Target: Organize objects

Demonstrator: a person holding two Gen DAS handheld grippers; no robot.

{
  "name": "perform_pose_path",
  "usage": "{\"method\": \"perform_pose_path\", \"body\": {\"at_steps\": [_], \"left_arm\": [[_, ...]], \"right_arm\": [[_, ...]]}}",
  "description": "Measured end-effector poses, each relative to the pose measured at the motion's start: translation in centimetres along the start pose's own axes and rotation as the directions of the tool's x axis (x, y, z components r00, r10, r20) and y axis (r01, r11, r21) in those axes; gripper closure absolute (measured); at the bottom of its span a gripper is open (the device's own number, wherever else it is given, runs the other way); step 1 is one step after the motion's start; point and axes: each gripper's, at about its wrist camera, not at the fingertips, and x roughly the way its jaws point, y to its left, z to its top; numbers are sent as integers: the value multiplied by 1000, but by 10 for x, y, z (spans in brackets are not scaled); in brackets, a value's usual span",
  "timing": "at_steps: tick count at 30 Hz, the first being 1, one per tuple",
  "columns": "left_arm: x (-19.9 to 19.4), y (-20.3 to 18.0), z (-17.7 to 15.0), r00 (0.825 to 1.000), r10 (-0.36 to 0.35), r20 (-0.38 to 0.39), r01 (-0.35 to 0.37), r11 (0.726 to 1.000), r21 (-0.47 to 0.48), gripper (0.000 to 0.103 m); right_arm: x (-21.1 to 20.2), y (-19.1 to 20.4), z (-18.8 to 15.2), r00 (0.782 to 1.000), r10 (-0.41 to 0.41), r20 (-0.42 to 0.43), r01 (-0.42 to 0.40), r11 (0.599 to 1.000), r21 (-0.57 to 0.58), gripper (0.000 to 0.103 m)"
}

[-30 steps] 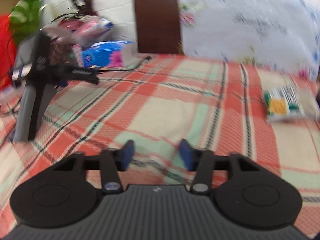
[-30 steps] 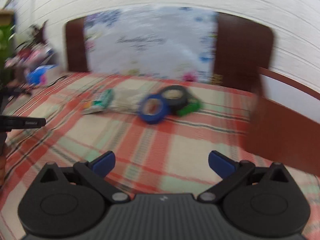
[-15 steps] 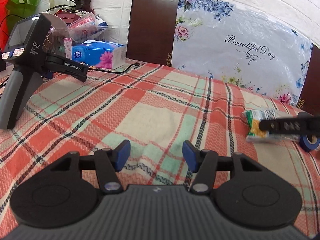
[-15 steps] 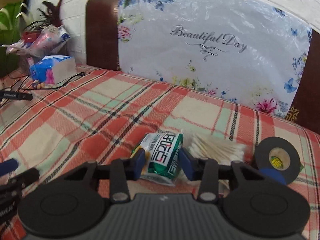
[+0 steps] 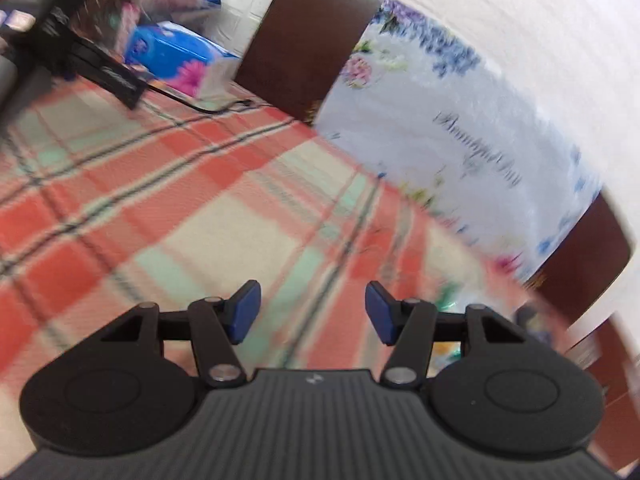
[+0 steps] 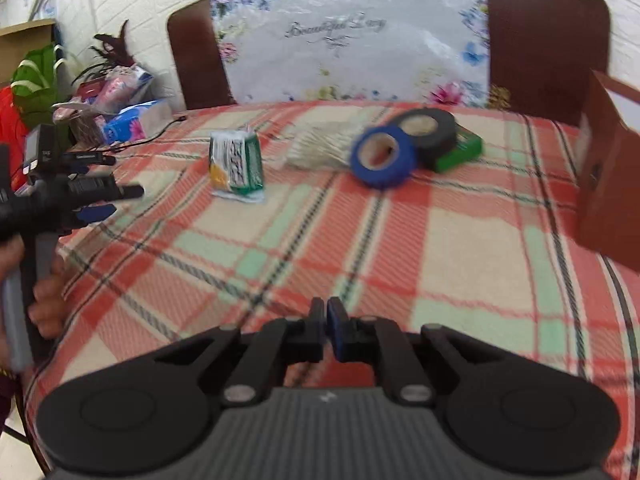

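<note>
Crinkly plastic wraps the green and white packet [image 6: 237, 167], which lies on the plaid bed [image 6: 460, 248] left of the blue tape roll [image 6: 382, 157]. We judge it light, soft and slippery, best pinched across its narrow sides. Our right tongs [image 6: 325, 330] are pressed together on nothing; our left tongs [image 5: 313, 317] gape, empty.

Red-cream-green plaid blanket [image 6: 360, 240]; blue tape roll [image 6: 382, 157]; black tape roll [image 6: 430, 130]; green, possibly boxed, item [image 6: 464, 152]

The woven plaid cloth [image 6: 360, 240] looks coarse and matt. On it, the green-white packet [image 6: 236, 168] is glossy plastic; beside it, the cotton swabs' bag [image 6: 320, 148] is clear film.
</note>
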Motion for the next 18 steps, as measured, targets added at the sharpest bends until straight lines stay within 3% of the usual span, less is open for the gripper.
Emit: {"method": "perform_pose_path", "body": {"at_steps": [3,7,9,11,12,14,15,17,18], "left_arm": [[25,-41,19,999,-33,-41,36,997,75,31],[72,-80,25,989,2,-146,21,987,161,32],[79,-90,19,979,-12,-201,50,981,187,31],[78,-102,5,980,15,-199,45,956,291,30],[81,-108,-5,979,63,-193,12,930,366,27],[88,-112,-23,967,119,-226,-6,895,447,24],[88,-110,-29,962,121,-245,2,894,449,34],[78,-109,-39,966,167,-199,-46,864,501,62],[72,-107,-41,965,167,-202,-46,866,499,65]], "right_arm": [[0,-3,1,1000,6,5,-6,1000,7,95],[1,-1,-3,1000,4,13,-4,1000,14,94],[0,-3,-5,1000,7,13,-8,1000,29,94],[-1,-6,-6,1000,19,13,-19,999,40,94],[0,-7,-7,1000,25,16,-26,999,44,94],[3,-8,-8,999,28,27,-30,998,60,94],[4,-7,-7,999,26,30,-28,998,59,94],[4,-4,-6,999,19,31,-20,999,35,93],[3,-3,-6,999,17,31,-18,999,27,93]]}}
